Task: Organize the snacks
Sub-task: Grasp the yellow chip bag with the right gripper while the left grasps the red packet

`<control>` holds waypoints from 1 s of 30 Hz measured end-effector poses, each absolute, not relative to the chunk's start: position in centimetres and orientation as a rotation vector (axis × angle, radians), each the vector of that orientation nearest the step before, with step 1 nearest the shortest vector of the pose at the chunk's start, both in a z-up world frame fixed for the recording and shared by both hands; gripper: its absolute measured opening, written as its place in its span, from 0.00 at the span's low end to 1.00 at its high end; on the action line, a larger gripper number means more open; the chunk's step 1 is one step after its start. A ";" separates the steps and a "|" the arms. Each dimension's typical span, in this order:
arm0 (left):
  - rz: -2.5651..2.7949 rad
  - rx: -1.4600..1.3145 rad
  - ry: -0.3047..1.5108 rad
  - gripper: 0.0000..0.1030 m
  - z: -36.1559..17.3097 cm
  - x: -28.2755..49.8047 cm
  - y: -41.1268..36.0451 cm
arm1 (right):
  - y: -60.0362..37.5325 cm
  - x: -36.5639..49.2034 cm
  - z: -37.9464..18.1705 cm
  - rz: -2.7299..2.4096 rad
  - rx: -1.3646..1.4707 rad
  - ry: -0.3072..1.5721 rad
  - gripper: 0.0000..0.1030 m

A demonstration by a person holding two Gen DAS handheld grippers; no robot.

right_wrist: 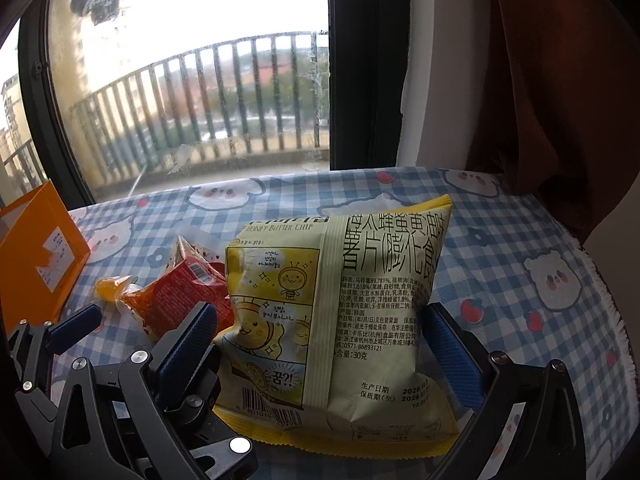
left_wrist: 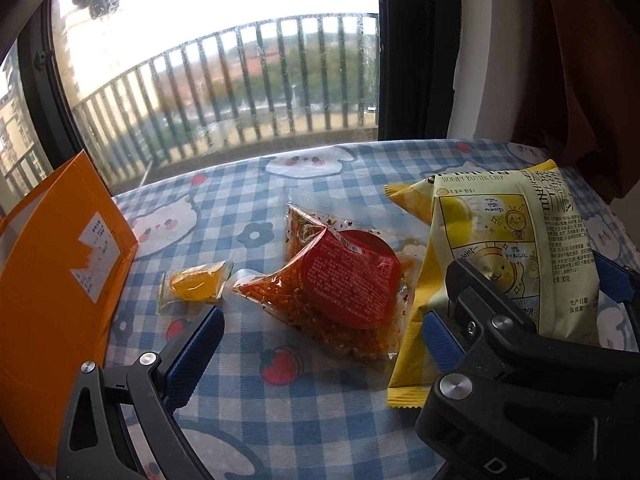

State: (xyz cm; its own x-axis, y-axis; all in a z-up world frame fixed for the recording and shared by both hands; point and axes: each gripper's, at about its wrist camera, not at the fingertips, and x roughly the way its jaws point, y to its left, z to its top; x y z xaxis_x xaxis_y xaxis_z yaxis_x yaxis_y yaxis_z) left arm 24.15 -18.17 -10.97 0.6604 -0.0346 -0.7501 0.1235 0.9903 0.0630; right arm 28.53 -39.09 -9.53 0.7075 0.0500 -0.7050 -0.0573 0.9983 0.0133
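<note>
A yellow honey butter chip bag [right_wrist: 340, 320] lies on the checked tablecloth between the wide-apart fingers of my right gripper [right_wrist: 324, 344]; contact is unclear. The bag also shows at the right of the left wrist view [left_wrist: 508, 248]. A red spicy snack packet [left_wrist: 340, 284] lies in the middle, ahead of my left gripper [left_wrist: 320, 340], which is open and empty. A small orange jelly cup [left_wrist: 196, 284] lies left of the packet. An orange box [left_wrist: 60, 280] stands at the left.
The blue checked tablecloth [left_wrist: 320, 412] covers the table up to a window [left_wrist: 224, 80] with a railing outside. A brown curtain [right_wrist: 560, 80] hangs at the right. The table's right edge has a white fringe [right_wrist: 624, 340].
</note>
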 end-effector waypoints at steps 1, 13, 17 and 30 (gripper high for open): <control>-0.091 0.114 0.850 0.97 -11.1 24.2 -18.2 | -39.3 28.8 -10.0 0.059 0.007 0.805 1.00; -0.103 0.111 0.837 0.97 -10.9 24.1 -18.2 | -40.0 28.0 -10.2 0.076 0.061 0.788 0.66; -0.104 0.108 0.874 0.97 -10.7 24.7 -18.4 | -41.1 27.4 -9.8 0.016 0.059 0.758 0.64; -0.087 0.111 0.886 0.84 -12.2 26.6 -18.7 | -42.3 26.8 -10.0 -0.001 0.140 0.753 0.64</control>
State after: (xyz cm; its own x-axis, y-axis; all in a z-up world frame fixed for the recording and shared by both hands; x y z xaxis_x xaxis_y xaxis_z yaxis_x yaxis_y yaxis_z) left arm 26.64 -18.74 -12.21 0.6293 -0.0300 -0.7766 0.1219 0.9907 0.0605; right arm 26.76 -42.33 -10.02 0.7303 0.0495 -0.6814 0.0509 0.9907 0.1264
